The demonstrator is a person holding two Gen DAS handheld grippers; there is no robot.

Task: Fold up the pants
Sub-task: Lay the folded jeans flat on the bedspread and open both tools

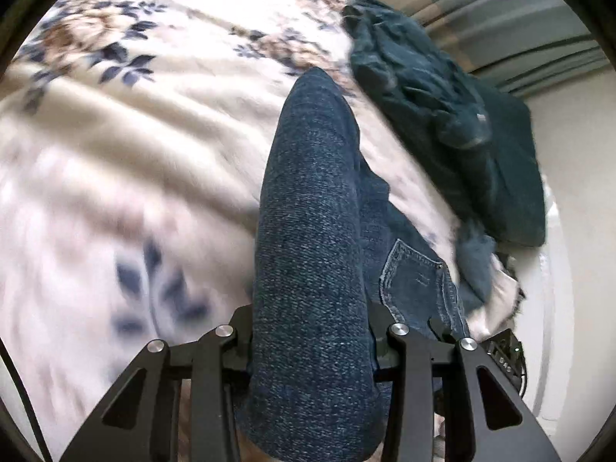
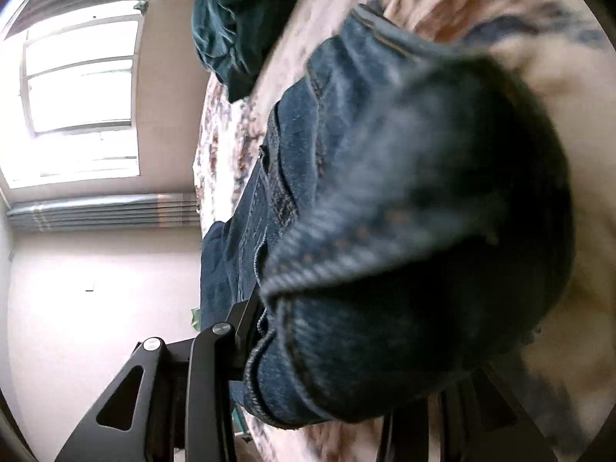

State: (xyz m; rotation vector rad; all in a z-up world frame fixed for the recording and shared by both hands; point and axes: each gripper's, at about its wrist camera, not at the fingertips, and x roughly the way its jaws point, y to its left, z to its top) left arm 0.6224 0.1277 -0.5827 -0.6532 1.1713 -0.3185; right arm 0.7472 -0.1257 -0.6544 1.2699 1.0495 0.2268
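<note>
My left claw [image 1: 312,346] pinches a leg of the jeans [image 1: 308,231] lifted over the floral bed [image 1: 115,134]; my right claw [image 2: 327,346] grips bunched denim by the hem. Heavy, limp cloth, I judge; seams and hems give the surest hold.

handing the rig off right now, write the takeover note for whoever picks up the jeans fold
Left hand-held gripper: shut on the jeans, a rolled or folded length of denim running forward from between its fingers.
Right hand-held gripper: shut on the jeans at a bunched, hemmed edge that fills its view.
Things: the jeans are partly lifted over the floral blanket; a back pocket shows beside the left grip. A dark teal garment lies further back on the blanket, apart.
Done: both ends gripped, fold under way.
Left: lay the fold down flat, smooth it, release. Views are motion-blurred, so check alignment first.
</note>
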